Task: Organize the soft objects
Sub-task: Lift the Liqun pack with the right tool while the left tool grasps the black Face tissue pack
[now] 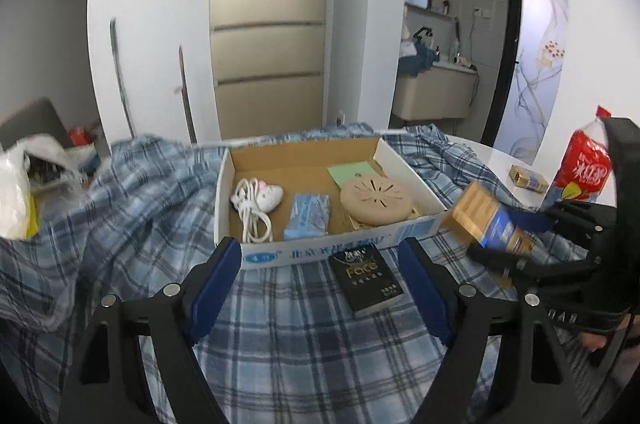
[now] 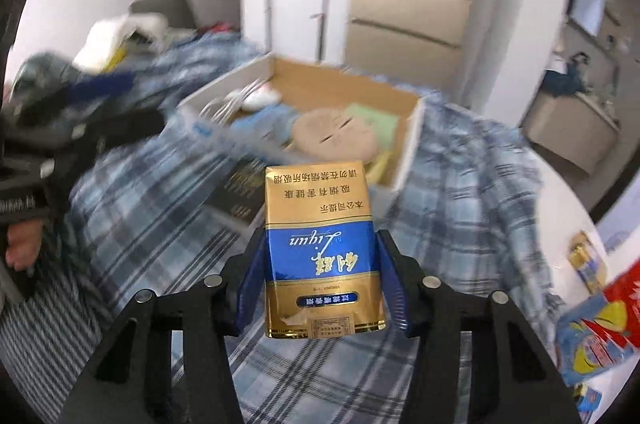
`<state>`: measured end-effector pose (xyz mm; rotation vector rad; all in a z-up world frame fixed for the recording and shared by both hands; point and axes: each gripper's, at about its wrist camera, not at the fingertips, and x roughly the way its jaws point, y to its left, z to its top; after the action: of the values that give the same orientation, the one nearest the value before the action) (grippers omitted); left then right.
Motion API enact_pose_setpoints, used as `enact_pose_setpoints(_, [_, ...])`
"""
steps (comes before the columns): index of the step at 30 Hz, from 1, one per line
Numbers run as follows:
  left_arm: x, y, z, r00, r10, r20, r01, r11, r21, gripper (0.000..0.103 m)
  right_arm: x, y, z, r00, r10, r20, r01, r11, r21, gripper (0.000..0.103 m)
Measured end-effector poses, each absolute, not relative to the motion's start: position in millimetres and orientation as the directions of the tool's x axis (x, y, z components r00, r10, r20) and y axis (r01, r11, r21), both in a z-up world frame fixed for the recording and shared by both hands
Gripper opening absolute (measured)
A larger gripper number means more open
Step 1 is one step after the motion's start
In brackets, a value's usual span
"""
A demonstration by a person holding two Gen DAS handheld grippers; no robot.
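My right gripper (image 2: 320, 252) is shut on a gold and blue cigarette pack (image 2: 320, 248) and holds it in the air just short of the near right corner of an open cardboard box (image 2: 412, 140). The left wrist view shows the same pack (image 1: 490, 218) to the right of the box (image 1: 320, 248). The box holds a white cable (image 1: 250, 204), a blue tissue pack (image 1: 307, 216), a round beige disc (image 1: 376, 202) and a green paper (image 1: 352, 172). My left gripper (image 1: 320, 264) is open and empty in front of the box, above a black book (image 1: 366, 282).
The box sits on a blue plaid cloth (image 1: 280, 340) spread over a table. A red drink carton (image 1: 582, 168) and a small gold box (image 1: 528, 178) stand on the white tabletop at the right. A white plastic bag (image 1: 20, 184) lies at the left.
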<state>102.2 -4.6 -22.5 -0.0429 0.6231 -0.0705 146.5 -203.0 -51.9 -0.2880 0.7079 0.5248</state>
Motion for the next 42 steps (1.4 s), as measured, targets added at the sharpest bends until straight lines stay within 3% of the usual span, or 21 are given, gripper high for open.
enact_pose_setpoints(4, [111.9, -12.4, -16.1, 0.766, -0.056, -0.640, 0.021, 0.998, -0.063, 0.083, 143.6, -223.1, -27.3, 0.713, 0.373, -0.594, -0.456, 0.890, 0.012, 0.052])
enact_pose_setpoints(10, [126.6, -24.6, -14.7, 0.751, -0.040, -0.659, -0.004, 0.998, -0.066, 0.082, 140.7, -234.5, -16.6, 0.782, 0.362, -0.508, -0.383, 0.921, 0.066, 0.052])
enact_pose_setpoints(12, [134.6, -26.0, -19.0, 0.741, -0.047, -0.670, -0.007, 0.997, -0.079, 0.077, 142.4, -229.9, -21.7, 0.796, 0.323, -0.511, -0.359, 0.933, 0.030, 0.052])
enact_pose_setpoints(17, [155.0, -31.2, -38.5, 0.676, -0.060, -0.734, -0.021, 0.995, -0.101, 0.077, 139.3, -214.0, -30.0, 0.808, 0.263, -0.528, -0.349, 0.935, -0.068, 0.051])
enact_pose_setpoints(38, [177.5, -48.9, -92.2, 0.567, -0.031, -0.823, -0.029, 0.998, -0.058, 0.074, 152.4, -225.7, -41.1, 0.758, 0.265, -0.596, -0.327, 0.945, 0.004, 0.052])
enact_pose_setpoints(42, [178.6, -51.2, -95.3, 0.556, -0.034, -0.830, -0.020, 0.998, -0.054, 0.065, 152.9, -225.4, -41.5, 0.756, 0.265, -0.598, -0.328, 0.945, 0.005, 0.052])
